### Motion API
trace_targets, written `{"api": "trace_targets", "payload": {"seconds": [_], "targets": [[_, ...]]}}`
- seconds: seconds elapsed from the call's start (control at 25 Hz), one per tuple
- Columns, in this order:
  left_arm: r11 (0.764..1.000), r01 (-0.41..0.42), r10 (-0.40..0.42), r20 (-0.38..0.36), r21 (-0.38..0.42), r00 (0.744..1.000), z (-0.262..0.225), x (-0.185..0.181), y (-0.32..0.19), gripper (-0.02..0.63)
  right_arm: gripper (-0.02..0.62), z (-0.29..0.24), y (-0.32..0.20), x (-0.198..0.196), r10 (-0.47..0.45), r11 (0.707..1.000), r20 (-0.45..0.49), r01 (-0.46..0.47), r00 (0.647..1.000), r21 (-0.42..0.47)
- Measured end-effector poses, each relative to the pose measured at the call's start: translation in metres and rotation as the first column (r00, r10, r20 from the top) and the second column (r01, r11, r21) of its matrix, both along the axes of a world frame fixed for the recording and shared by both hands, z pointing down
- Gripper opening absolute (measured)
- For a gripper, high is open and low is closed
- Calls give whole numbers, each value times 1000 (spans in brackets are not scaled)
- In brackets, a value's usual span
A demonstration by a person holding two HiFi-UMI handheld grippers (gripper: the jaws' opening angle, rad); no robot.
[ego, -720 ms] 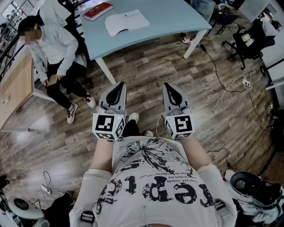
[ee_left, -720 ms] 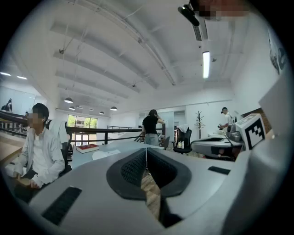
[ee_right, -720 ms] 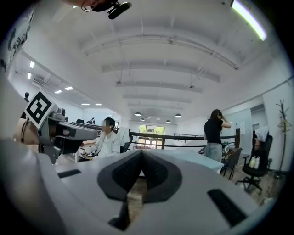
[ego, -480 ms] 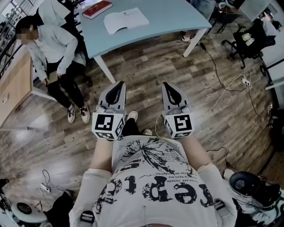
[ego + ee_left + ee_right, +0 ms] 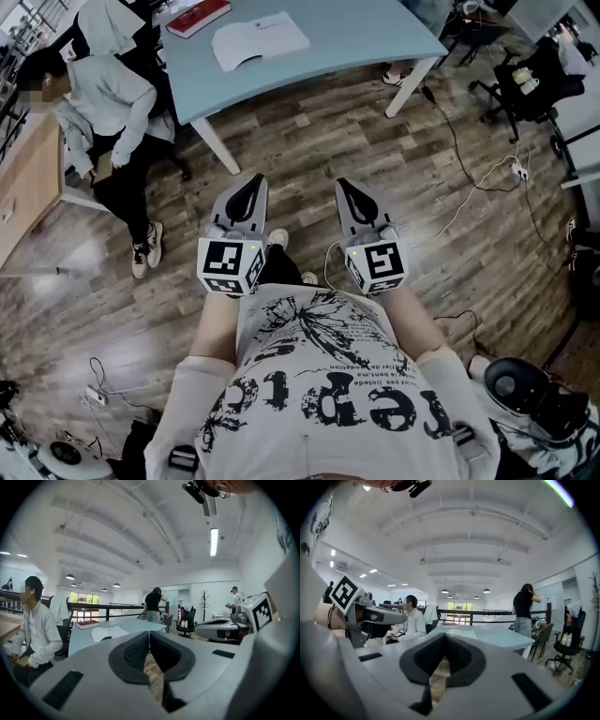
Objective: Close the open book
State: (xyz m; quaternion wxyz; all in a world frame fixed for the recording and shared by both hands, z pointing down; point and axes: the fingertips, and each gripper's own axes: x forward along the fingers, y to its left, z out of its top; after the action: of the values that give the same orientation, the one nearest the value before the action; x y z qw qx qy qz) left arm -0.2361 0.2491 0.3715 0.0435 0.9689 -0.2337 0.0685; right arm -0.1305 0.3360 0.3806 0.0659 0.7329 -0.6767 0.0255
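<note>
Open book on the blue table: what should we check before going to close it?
1. Open white book lies open on the light blue table: ok.
2. Closed red book lies apart from it: ok.
3. Left gripper jaws together, nothing between: ok.
4. Right gripper jaws together, nothing between: ok.
5. Grippers near enough to the book: not ok, both are over the wooden plank floor, short of the table.
6. Which half of the book to fold over: cannot tell from here.
</note>
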Motion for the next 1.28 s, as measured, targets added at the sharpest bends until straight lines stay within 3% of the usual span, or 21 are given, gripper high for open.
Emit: {"api": "trace_targets", "payload": {"seconds": [0.36,1.0,1.28], "targets": [[1000,7,-7,-3,-7,1000,6,34,-64,21,11,9,-56,48,49,998,21,-49,999,-25],[998,-52,52,0,-18,999,-8,142,-312,21,11,-7,-294,148,130,991,8,-130,991,-28],[1000,-11,11,12,-29,1000,-2,161,-385,21,11,-3,-372,176,108,993,7,-107,994,-46]]}}
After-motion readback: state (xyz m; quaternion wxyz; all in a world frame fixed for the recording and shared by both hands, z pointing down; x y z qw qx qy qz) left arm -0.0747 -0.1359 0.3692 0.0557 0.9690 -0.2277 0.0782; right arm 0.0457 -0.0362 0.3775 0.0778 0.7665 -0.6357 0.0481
